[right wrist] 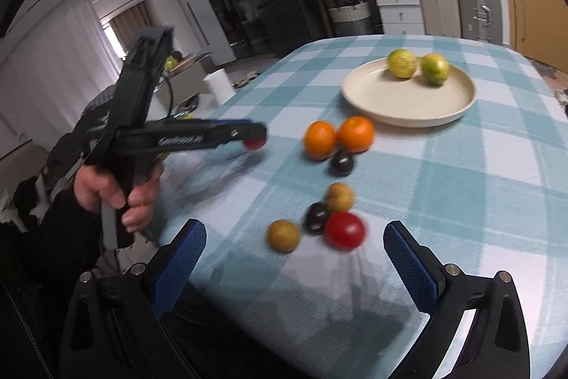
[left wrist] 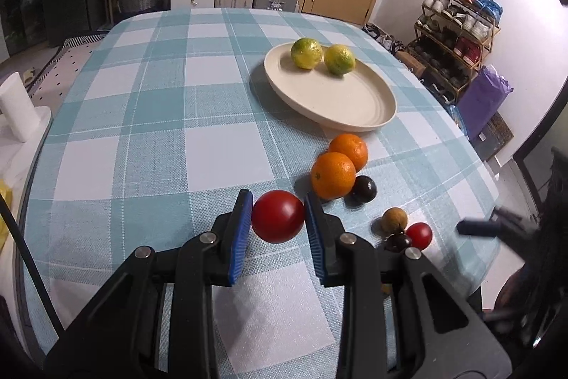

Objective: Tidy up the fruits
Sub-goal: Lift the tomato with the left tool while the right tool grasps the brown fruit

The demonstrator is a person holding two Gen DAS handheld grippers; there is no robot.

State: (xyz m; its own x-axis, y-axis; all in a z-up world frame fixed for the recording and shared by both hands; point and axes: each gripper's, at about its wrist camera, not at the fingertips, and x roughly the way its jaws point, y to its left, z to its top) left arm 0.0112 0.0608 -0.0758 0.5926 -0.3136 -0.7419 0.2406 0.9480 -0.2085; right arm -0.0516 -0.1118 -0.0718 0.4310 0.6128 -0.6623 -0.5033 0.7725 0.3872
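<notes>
While the left gripper (left wrist: 278, 217) pinches a red tomato (left wrist: 278, 216) above the table (left wrist: 142, 130), the right gripper (right wrist: 294, 258) gapes wide near the loose fruit.

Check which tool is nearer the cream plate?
Left. The left tool, shut on a red tomato, hangs closer to the cream plate; the right tool hovers open farther back.
</notes>
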